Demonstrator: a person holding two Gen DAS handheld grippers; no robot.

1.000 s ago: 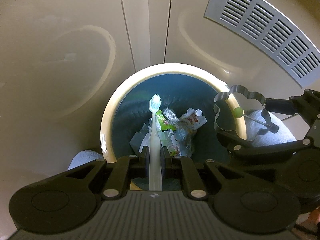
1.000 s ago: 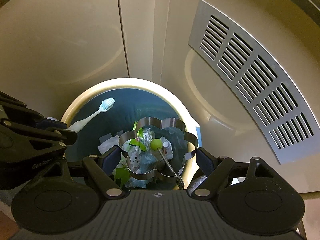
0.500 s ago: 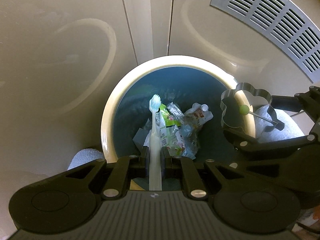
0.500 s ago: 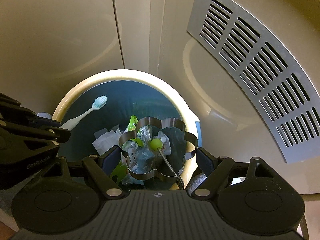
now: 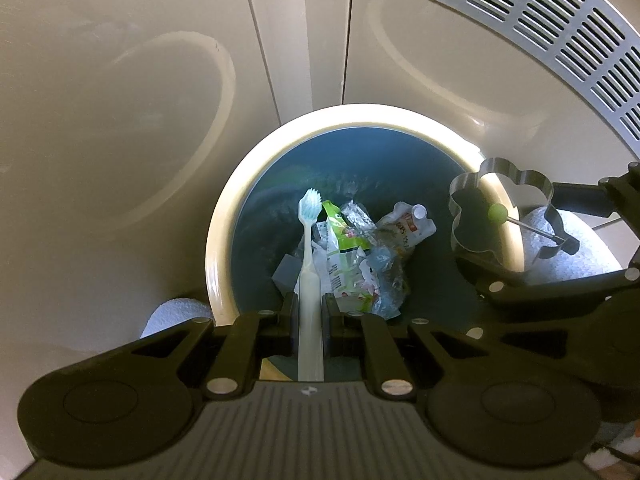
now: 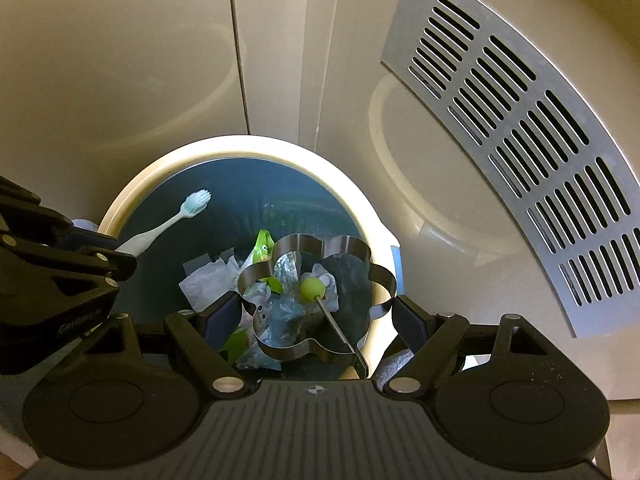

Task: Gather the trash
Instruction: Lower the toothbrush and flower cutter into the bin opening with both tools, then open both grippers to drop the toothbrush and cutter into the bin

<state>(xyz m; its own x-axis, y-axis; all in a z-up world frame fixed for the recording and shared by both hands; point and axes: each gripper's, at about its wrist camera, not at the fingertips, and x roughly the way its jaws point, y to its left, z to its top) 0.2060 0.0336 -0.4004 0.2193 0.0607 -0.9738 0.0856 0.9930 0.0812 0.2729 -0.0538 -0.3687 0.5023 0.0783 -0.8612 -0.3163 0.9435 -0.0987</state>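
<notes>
Both grippers hang above the round cream-rimmed trash bin with a dark blue liner. The left gripper is pinching the handle of a pale cream toothbrush with a light blue bristle head, its pads pressed close on the stem, and the brush points out over the bin's mouth, bristle end towards the far rim. The right gripper has its jaws spread wide and clamped on either side of a shiny flower-shaped metal ring with a thin rod tipped by a green ball, held over the near right part of the bin. Down at the bin's bottom lie crumpled wrappers and a squeezed pouch. Beyond the bin's far right rim sits a slotted silver vent grille.
</notes>
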